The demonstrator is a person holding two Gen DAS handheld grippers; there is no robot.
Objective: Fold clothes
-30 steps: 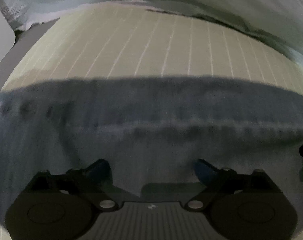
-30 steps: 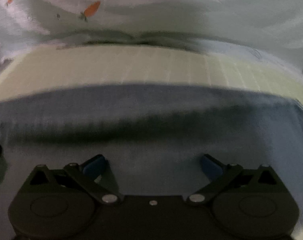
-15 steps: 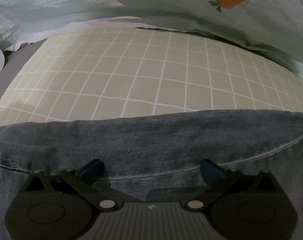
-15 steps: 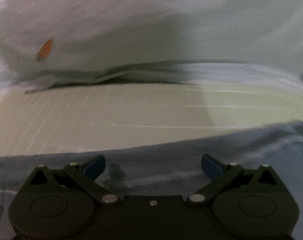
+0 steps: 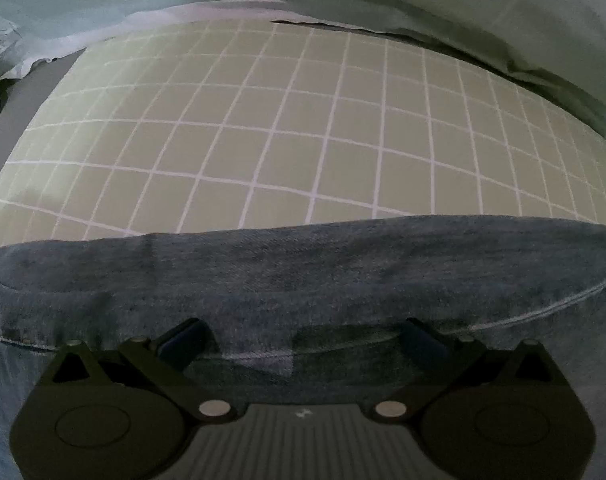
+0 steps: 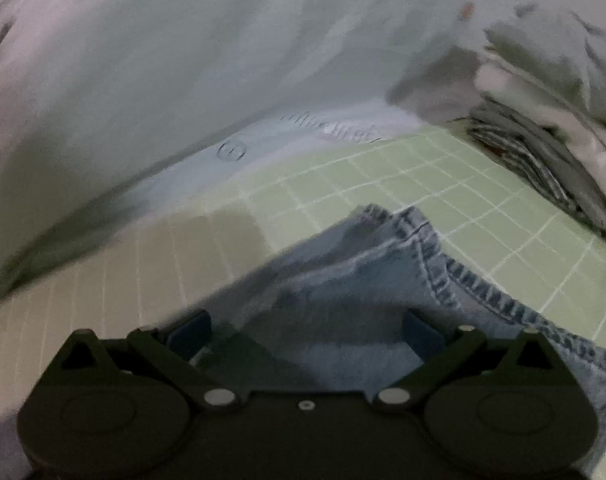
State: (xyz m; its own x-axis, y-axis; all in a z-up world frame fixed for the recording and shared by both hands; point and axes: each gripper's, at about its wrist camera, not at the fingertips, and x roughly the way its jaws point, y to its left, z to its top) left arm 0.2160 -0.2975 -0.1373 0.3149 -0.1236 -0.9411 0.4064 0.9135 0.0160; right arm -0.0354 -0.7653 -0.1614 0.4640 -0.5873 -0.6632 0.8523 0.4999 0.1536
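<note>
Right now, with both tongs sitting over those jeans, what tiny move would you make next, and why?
Probably lower the right tongs and close them on the jeans near the stitched hem. Both tongs are open, the left tongs too, holding nothing, and the denim lies rumpled on the green checked sheet.

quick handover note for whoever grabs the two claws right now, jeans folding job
Left claw: open, holding nothing, low over the denim jeans.
Right claw: open, holding nothing, above the end of the jeans where the stitched hems show.
Jeans lie across the green checked sheet, with a smooth rounded far edge in the left view that looks like a fold. How many folds are made I cannot tell.
A carrot-print quilt is bunched behind, and a stack of folded clothes sits to the right of the jeans.
Probably left: check the fold, fold again if needed, move them to the stack.
</note>
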